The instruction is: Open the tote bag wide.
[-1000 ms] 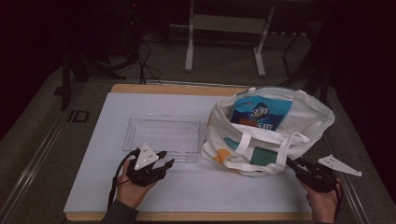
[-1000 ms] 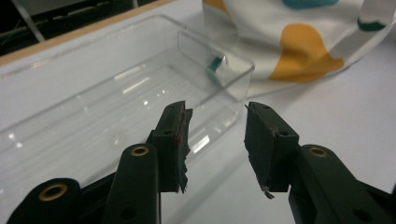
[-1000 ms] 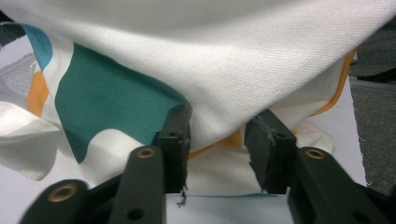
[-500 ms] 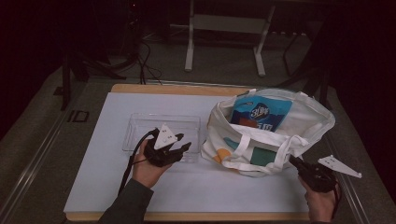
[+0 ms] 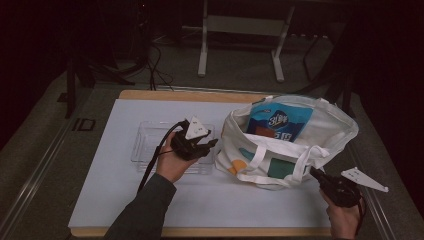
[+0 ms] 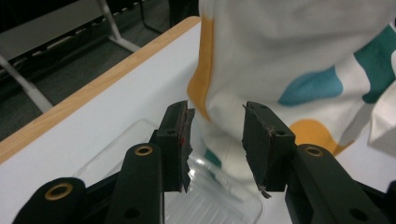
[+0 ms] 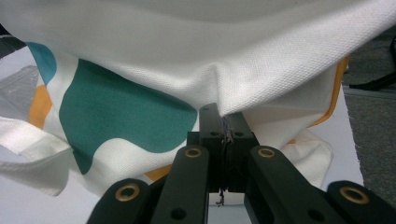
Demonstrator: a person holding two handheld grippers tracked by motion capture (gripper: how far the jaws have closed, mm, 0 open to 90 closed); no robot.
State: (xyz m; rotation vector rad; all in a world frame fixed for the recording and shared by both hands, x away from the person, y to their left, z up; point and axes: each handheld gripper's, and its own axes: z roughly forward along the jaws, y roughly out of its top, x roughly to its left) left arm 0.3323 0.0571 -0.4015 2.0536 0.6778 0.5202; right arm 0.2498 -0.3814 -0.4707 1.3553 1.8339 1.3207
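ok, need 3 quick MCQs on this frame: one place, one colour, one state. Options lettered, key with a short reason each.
1. Where does the clear tray sit relative to the bag?
A. To its left in the high view
B. Inside it
C. On top of it

2. What colour is the packet in the bag's mouth?
A. Red
B. Blue
C. Black

3. What state is the right claw in?
A. Open, away from the bag
B. Shut on nothing
C. Shut on the bag's fabric

Key:
1 A: the tray lies on the table left of the bag, under the left claw.
2 B: a blue packet with white print shows through the opening.
3 C: the right claw view shows the jaws pressed together with white cloth pinched between them.
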